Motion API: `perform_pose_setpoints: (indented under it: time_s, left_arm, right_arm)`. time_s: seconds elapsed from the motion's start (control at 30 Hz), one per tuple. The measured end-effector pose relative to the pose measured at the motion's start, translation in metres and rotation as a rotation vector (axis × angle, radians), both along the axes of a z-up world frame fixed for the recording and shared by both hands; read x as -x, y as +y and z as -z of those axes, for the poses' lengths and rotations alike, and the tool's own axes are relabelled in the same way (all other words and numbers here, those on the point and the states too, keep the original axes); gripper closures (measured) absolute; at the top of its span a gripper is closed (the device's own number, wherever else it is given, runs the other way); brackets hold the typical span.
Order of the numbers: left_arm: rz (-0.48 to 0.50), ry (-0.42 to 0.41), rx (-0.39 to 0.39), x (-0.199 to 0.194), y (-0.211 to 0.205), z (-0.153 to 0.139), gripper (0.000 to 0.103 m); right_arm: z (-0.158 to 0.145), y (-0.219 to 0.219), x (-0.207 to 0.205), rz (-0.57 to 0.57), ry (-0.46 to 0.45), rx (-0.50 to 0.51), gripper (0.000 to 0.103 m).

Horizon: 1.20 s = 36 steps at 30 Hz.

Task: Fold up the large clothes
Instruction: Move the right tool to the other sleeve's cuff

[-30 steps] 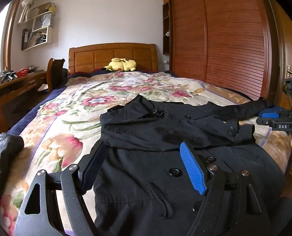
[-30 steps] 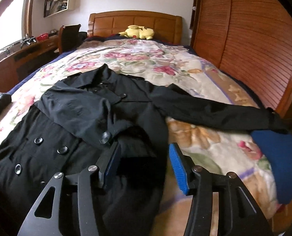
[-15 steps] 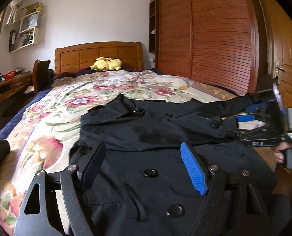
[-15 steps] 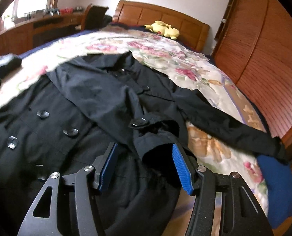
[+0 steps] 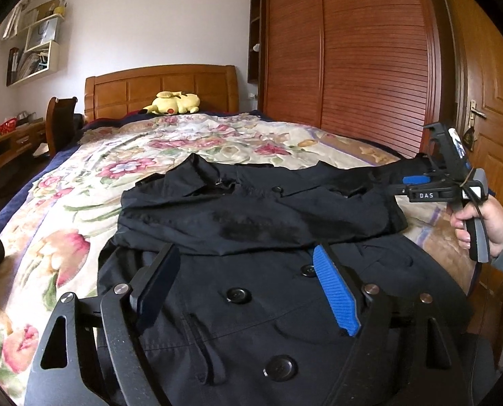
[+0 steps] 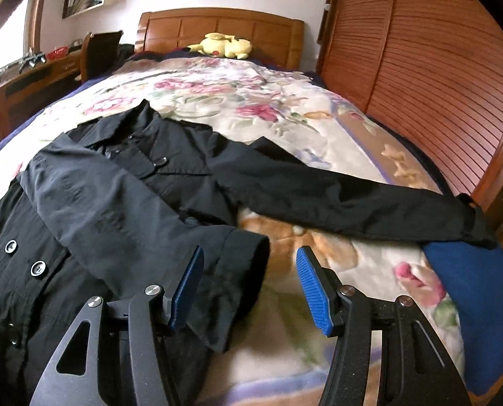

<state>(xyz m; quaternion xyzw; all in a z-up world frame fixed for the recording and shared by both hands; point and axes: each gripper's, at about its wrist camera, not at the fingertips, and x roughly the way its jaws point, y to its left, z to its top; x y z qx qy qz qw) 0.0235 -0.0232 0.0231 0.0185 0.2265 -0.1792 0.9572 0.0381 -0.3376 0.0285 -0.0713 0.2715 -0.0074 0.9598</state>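
The black double-breasted button-front coat [image 5: 271, 257] lies face up on the bed with the floral quilted cover [image 5: 58, 203], collar toward the wooden headboard. One sleeve is already folded across the chest [image 6: 123, 209], with its cuff [image 6: 241, 264] at the coat's right edge. The left gripper [image 5: 248, 284] hovers above the buttoned front panel, its jaws apart and nothing between them. In the right wrist view, the right gripper [image 6: 251, 284] sits above the folded cuff, its jaws apart and not pressing on the cloth, which lies below the gap. The other sleeve [image 6: 353, 199] extends flat toward the right edge of the bed, and its cuff rests against a blue cushion [image 6: 468, 297]. Judged from this layout, the sleeve-folding step is half complete. The next move calls for the right gripper to reach the outstretched cuff, clamp it, and carry it leftward across the chest, while the left gripper steadies the body so the first fold does not shift.
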Motion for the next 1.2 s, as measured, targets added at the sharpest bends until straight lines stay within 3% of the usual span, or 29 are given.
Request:
perform_pose_setpoints:
  time_s: [0.27,0.57,0.63,0.7,0.77,0.9,1.2]
  left_arm:
    - [0.026,0.009,0.006,-0.007,-0.023,0.000,0.021]
    - [0.040,0.012,0.008,-0.017,-0.045,0.004,0.021]
    - [0.036,0.016,0.007,-0.019,-0.047,0.006,0.021]
    - [0.034,0.020,0.004,-0.021,-0.050,0.008,0.021]
    - [0.031,0.023,0.001,-0.023,-0.052,0.009,0.021]
    - [0.038,0.029,0.004,-0.026,-0.057,0.011,0.021]
    - [0.043,0.033,-0.028,-0.032,-0.071,0.016,0.021]
  right_arm:
    - [0.009,-0.005,-0.004,-0.014,-0.001,-0.004,0.044]
    - [-0.006,-0.023,-0.004,-0.012,-0.021,0.015,0.044]
    - [-0.010,-0.031,-0.008,-0.008,-0.023,0.024,0.037]
    - [-0.015,-0.043,-0.015,0.006,-0.027,0.029,0.026]
    - [-0.020,-0.060,-0.022,0.016,-0.027,0.017,0.023]
    - [-0.028,-0.103,-0.038,0.073,-0.038,-0.049,0.023]
    - [-0.039,-0.196,-0.072,0.312,-0.019,-0.090,0.023]
